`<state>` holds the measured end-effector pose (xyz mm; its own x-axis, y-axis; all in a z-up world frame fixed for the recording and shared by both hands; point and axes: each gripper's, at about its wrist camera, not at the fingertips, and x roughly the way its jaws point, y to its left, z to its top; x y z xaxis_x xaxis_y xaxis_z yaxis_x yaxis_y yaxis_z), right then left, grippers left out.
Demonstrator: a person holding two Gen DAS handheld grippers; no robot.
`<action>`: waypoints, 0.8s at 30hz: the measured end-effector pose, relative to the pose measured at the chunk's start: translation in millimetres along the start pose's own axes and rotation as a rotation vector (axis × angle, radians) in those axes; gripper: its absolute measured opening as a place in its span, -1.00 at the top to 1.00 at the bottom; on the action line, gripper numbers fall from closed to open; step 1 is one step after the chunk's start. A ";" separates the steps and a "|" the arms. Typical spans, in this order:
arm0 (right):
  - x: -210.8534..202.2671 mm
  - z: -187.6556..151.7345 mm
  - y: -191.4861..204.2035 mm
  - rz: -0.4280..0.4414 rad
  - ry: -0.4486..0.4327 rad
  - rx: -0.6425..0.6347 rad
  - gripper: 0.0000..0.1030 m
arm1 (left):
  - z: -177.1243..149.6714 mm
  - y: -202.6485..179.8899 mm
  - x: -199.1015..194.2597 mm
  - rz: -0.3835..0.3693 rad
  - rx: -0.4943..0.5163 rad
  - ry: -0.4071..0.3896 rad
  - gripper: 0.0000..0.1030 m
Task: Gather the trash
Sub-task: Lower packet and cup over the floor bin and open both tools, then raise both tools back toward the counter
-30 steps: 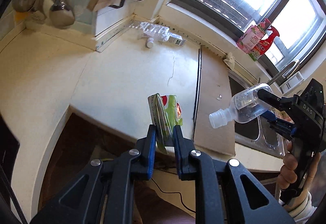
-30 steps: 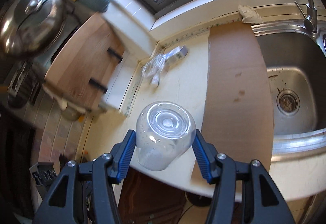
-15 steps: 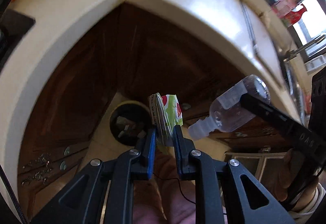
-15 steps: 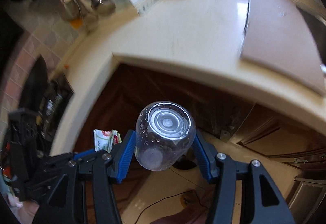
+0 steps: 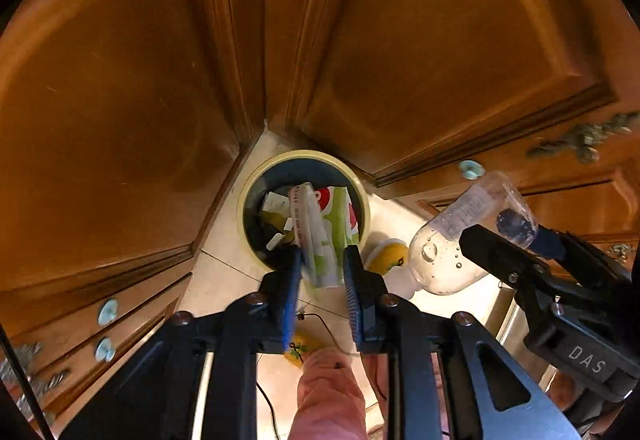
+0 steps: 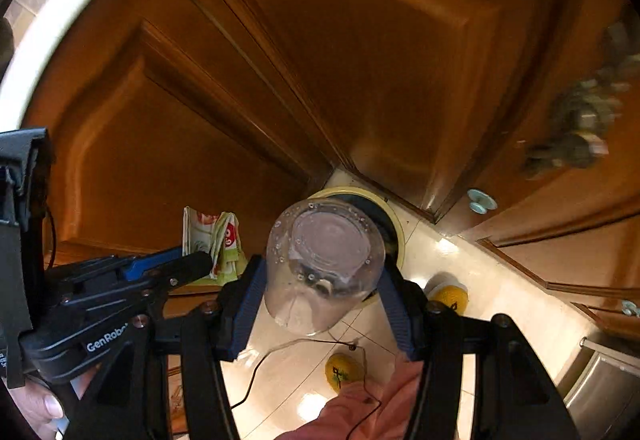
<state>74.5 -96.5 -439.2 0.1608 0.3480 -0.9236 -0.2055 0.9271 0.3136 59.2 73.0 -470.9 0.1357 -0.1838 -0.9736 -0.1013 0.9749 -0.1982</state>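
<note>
My left gripper (image 5: pixel 320 260) is shut on a flattened green, white and red carton (image 5: pixel 324 236) and holds it right above the round cream-rimmed trash bin (image 5: pixel 248 180) on the floor. The bin holds several scraps. My right gripper (image 6: pixel 320 280) is shut on a clear plastic bottle (image 6: pixel 324 260), seen bottom-first, above the bin's rim (image 6: pixel 398 228). The bottle (image 5: pixel 468 236) and the right gripper (image 5: pixel 500 244) show at the right of the left wrist view. The carton (image 6: pixel 212 236) and left gripper (image 6: pixel 192 260) show at the left of the right wrist view.
Brown wooden cabinet doors (image 5: pixel 420 40) meet in a corner just behind the bin. The floor is pale tile (image 6: pixel 480 268). Yellow slippers (image 6: pixel 446 294) and a thin black cable (image 6: pixel 280 352) lie on it. A pale counter edge (image 6: pixel 60 12) curves at upper left.
Both grippers have dropped from the counter level down to the floor corner. The carton and the bottle are now over the bin, much closer to it than before.
</note>
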 end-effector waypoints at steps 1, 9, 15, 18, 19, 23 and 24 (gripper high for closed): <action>9.2 3.3 -1.7 0.006 0.009 0.003 -0.10 | 1.3 3.8 7.2 0.004 0.001 0.001 0.53; 49.2 20.8 -6.7 -0.043 0.066 -0.008 -0.14 | 6.5 13.1 32.5 -0.005 0.008 0.020 0.35; 59.9 24.9 1.3 -0.070 0.104 -0.067 -0.14 | 12.2 12.9 35.5 0.001 -0.002 0.028 0.22; 56.1 26.8 -0.3 -0.070 0.119 -0.056 -0.14 | 15.1 15.0 31.8 0.007 -0.018 0.023 0.15; 52.5 27.1 -1.4 -0.069 0.124 -0.045 -0.14 | 14.7 14.9 28.1 0.008 -0.023 0.023 0.15; 30.7 27.4 1.4 -0.061 0.118 -0.024 -0.14 | 12.3 12.2 6.4 0.001 -0.027 0.000 0.15; 22.2 26.6 3.0 -0.059 0.111 -0.029 -0.14 | 10.7 9.5 -4.0 -0.009 -0.027 -0.008 0.15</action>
<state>103.1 -82.3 -452.9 0.0656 0.2738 -0.9595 -0.2266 0.9406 0.2529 68.2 84.4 -467.7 0.1445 -0.1918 -0.9707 -0.1262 0.9695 -0.2103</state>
